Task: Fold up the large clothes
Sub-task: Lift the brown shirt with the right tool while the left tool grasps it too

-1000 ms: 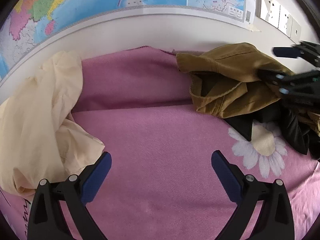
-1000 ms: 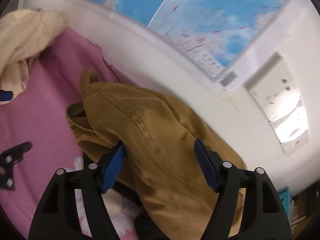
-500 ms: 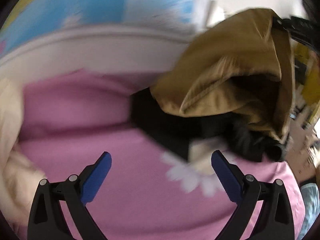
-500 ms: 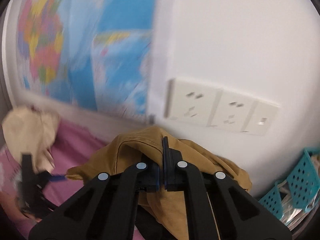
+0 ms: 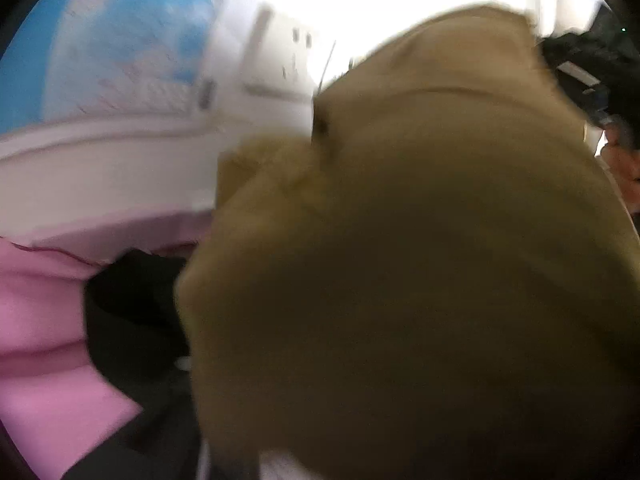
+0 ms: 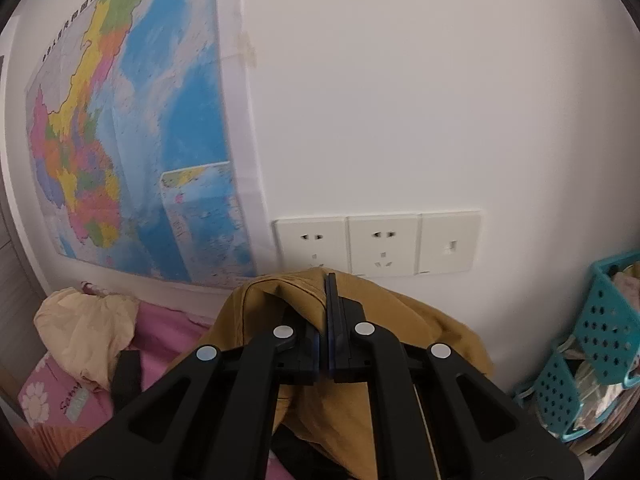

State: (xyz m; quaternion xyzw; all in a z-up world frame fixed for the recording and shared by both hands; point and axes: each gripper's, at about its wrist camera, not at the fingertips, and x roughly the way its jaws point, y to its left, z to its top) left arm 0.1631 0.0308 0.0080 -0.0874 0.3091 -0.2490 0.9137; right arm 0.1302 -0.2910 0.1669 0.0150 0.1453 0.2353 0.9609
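Step in hand: pick-up and lift of the mustard-brown garment (image 6: 400,364) off the pink bedspread (image 6: 168,320), ahead of any folding; no fold is made yet, by my judgement.

Right gripper (image 6: 330,320): clenched on a ridge of the brown cloth. The fabric crests over the closed fingertips and hangs down on both sides of them, in front of the wall sockets (image 6: 380,244).

Left gripper: its fingers are not visible in the left wrist view; brown cloth fills most of that picture right up against the lens. Its jaws have just been closing and are taken as shut. Whether they have bitten cloth cannot be told from the pictures.

Garment position: raised, bunched, hanging from the right grip, at the far side of the bed by the wall. A black garment (image 5: 132,312) lies below it on the bedspread.

Other items: a cream garment (image 6: 84,328) lies crumpled, well apart at the left, beneath the wall map (image 6: 132,140); a teal basket (image 6: 600,320) stands at the right.

Next move calls for: confirming a second hold, drawing the two grips apart to open the cloth, then laying it flat on bare bedspread.

Risk: the black garment may drag along.
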